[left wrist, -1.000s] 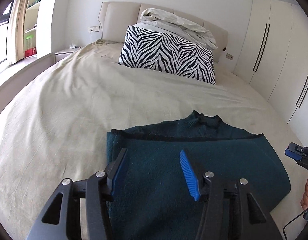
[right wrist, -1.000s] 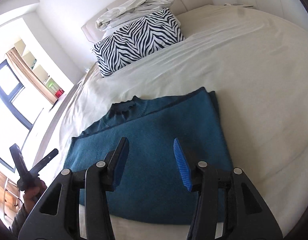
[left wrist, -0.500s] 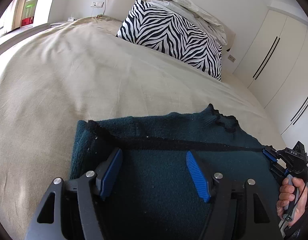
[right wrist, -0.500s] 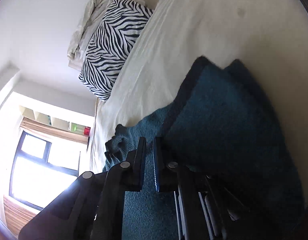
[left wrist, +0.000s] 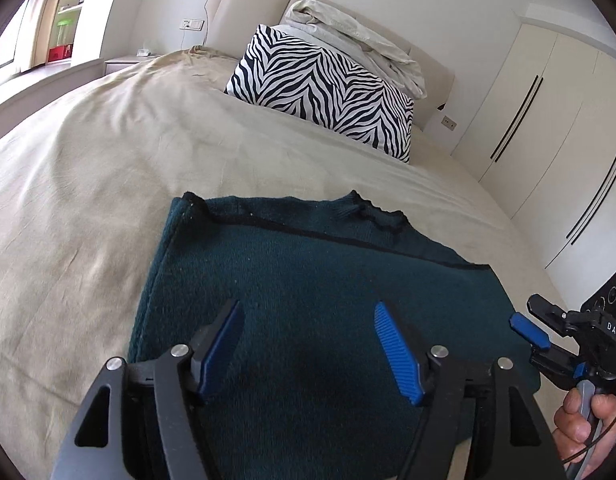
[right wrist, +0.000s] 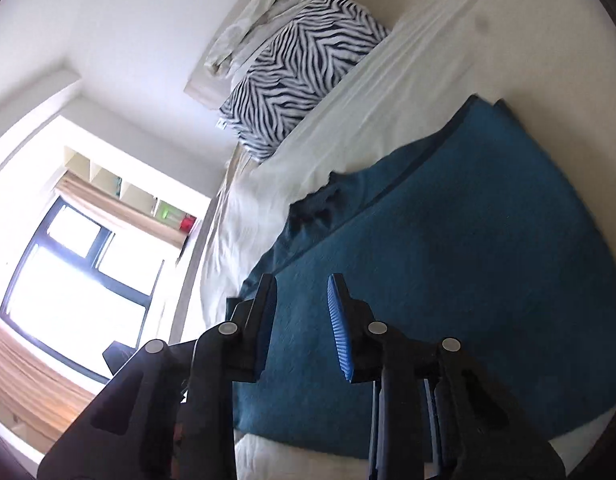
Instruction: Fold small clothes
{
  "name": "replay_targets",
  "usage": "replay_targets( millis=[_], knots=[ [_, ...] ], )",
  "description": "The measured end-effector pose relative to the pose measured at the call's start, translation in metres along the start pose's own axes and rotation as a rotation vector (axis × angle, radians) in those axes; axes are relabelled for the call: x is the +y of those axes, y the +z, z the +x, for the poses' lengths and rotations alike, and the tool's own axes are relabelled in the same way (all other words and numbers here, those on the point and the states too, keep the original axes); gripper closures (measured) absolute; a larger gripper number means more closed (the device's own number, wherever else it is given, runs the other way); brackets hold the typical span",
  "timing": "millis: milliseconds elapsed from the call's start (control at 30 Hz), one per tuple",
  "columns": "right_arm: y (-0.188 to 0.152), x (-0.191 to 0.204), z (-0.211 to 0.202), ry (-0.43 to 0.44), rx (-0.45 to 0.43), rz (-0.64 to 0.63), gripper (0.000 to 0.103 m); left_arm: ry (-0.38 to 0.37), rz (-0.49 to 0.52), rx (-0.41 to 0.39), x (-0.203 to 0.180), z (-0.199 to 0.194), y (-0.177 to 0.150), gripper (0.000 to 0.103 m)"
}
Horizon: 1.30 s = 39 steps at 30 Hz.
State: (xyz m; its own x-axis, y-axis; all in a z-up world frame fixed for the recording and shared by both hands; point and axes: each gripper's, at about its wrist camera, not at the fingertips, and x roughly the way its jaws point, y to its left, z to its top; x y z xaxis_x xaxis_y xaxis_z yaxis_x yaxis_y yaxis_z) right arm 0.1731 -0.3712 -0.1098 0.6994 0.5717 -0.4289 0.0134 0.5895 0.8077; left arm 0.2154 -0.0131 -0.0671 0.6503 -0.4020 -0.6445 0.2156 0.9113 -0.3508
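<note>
A dark teal knitted sweater point(left wrist: 308, 272) lies folded flat on the beige bed point(left wrist: 107, 200), its collar toward the pillows. My left gripper point(left wrist: 308, 306) hovers over the sweater's near part, jaws opening, nothing between its blue pads. My right gripper point(right wrist: 301, 280) is rolled to one side above the sweater point(right wrist: 468, 260) near its collar end; its jaws are opening too and hold nothing. In the left wrist view a person's hand point(left wrist: 584, 424) carries that right gripper at the sweater's right edge.
A zebra-striped pillow point(left wrist: 328, 88) with a crumpled pale duvet on top leans against the headboard. White wardrobe doors point(left wrist: 548, 120) line the right side. A bright window point(right wrist: 75, 280) and shelves lie beyond the bed's left side.
The right gripper, shut half a second ago, now has its jaws apart. The left gripper's jaws stand wider. Both dipped toward the sweater and have drawn back again.
</note>
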Motion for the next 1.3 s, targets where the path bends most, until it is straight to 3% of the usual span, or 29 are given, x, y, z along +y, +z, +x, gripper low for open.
replay_targets(
  millis=[67,133,167,200,233,300,467,533,567,700,833,867,1000,1133,1300],
  knots=[
    [-0.03,0.003,0.032,0.038,0.114,0.004,0.052,0.05,0.056,0.055,-0.007,0.006,-0.023,0.031],
    [-0.049,-0.014,0.045,-0.024,0.151,0.045,0.053,0.095,0.044,0.128,0.005,0.017,-0.039,0.033],
    [-0.053,-0.026,0.041,-0.004,0.141,0.062,0.06,0.075,0.036,0.111,0.011,0.015,-0.041,0.036],
    [-0.052,-0.037,0.034,0.001,0.124,0.081,0.074,0.066,0.03,0.107,0.014,0.012,-0.041,0.036],
    [-0.055,-0.051,0.017,-0.009,0.095,0.116,0.075,0.065,0.028,0.117,0.016,0.011,-0.04,0.037],
    [-0.044,-0.071,-0.016,-0.029,0.0,0.155,0.075,0.062,0.045,0.127,0.016,0.013,-0.042,0.037],
    [-0.028,-0.114,-0.106,-0.197,-0.249,0.294,0.072,0.097,0.1,0.113,0.008,0.016,-0.05,0.034],
    [-0.03,-0.107,-0.126,-0.239,-0.289,0.294,0.069,0.097,0.103,0.113,0.009,0.017,-0.051,0.034],
    [-0.033,-0.099,-0.127,-0.22,-0.282,0.283,0.068,0.098,0.105,0.113,0.008,0.017,-0.051,0.033],
    [-0.04,-0.048,-0.09,-0.131,-0.154,0.173,0.068,0.113,0.121,0.114,0.005,0.02,-0.05,0.033],
    [-0.045,-0.003,-0.01,-0.063,-0.008,0.101,0.067,0.113,0.122,0.113,0.004,0.02,-0.051,0.033],
    [-0.046,0.0,0.003,-0.056,0.013,0.097,0.06,0.114,0.123,0.114,0.005,0.02,-0.051,0.033],
    [-0.047,-0.02,0.037,-0.064,0.092,0.159,0.06,0.11,0.125,0.114,0.004,0.022,-0.051,0.031],
    [-0.045,-0.053,0.02,-0.019,0.028,0.23,0.064,0.104,0.129,0.114,0.005,0.023,-0.052,0.029],
    [-0.036,-0.088,-0.034,-0.052,-0.125,0.289,0.065,0.103,0.136,0.116,0.002,0.029,-0.05,0.027]
  ],
)
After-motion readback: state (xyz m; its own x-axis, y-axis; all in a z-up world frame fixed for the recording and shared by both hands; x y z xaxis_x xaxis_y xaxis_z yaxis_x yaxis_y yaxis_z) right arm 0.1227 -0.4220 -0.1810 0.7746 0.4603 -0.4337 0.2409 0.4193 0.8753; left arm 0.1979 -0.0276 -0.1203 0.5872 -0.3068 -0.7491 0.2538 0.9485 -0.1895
